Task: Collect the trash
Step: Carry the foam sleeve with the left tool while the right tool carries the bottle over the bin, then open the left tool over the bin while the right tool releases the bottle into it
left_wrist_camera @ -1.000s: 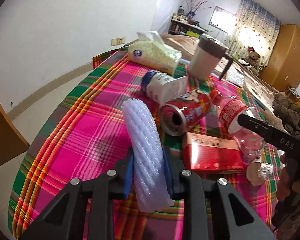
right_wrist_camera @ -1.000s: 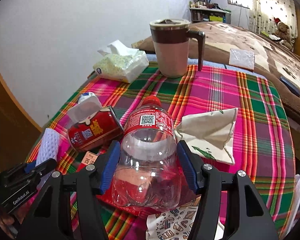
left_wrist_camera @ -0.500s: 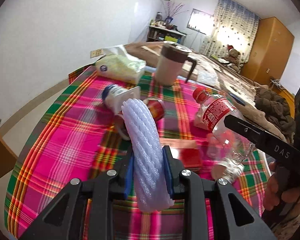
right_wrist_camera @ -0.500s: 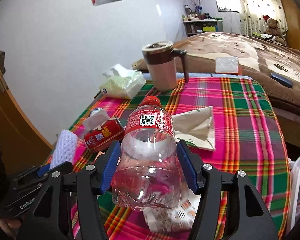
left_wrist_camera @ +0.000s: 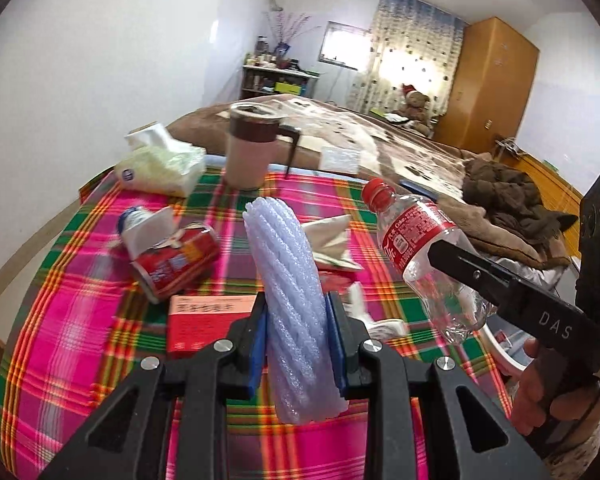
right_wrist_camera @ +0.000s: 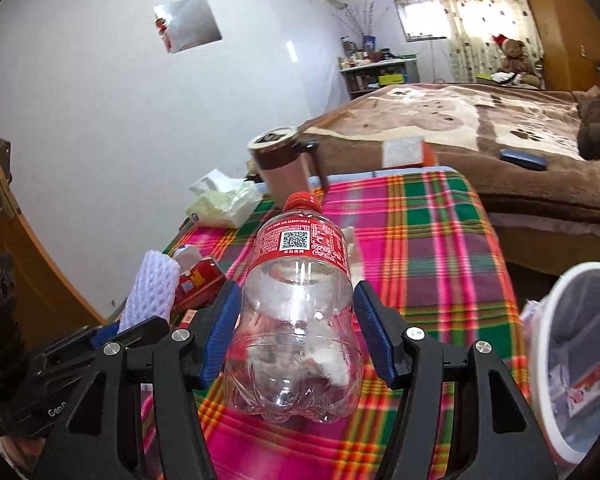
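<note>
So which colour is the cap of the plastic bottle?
Red; the cap shows best in the right wrist view.

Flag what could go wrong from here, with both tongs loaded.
The empty plastic bottle is smooth and round between the right tongs; it could squirt out before reaching the white bin. The foam sleeve in the left tongs is soft and sticks out far, so it may snag or slide.

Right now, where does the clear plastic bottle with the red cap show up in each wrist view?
Left wrist view: plastic bottle at right of centre, tilted, held above the table.
Right wrist view: bottle at bottom centre, clamped in the right tool.
Shared landmark: the brown-banded mug at the table's far edge.
</note>
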Demonstrator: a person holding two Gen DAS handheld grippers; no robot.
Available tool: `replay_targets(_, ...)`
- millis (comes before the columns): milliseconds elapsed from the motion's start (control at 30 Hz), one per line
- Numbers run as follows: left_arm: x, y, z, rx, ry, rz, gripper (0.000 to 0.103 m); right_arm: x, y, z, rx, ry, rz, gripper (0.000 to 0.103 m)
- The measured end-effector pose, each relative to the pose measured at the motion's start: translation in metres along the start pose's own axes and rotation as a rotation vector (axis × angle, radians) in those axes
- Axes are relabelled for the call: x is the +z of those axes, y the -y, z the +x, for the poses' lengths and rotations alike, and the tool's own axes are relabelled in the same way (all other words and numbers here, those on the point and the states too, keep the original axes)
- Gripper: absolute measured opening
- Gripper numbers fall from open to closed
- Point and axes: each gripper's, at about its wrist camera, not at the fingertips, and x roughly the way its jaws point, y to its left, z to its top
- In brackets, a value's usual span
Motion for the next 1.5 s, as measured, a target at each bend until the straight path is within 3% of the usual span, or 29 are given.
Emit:
replay_targets(433, 0.005, 0.082, 0.013, -0.105, 0.004, 0.125, 0.028, -0.004, 0.060, -0.054, -0.152, 0.089, 0.053, 0.060)
replay_targets(900, 0.008, 0.173, 0.039, -0.233, -0.031, 0.260, 0.028, -0.013, 0.123, -0.090, -0.318, 0.131, 0.151, 0.060)
replay_targets(1133, 0.005, 0.216, 0.057, -0.299, -0.054, 0.321, 0.028, -0.023, 0.155, -0.098, -0.423, 0.108, 0.200, 0.060)
replay_targets(1500, -0.009, 0.268, 0.090, -0.360, -0.144, 0.387, 0.028, -0.039, 0.193, -0.095, -0.478, 0.023, 0.262, 0.060)
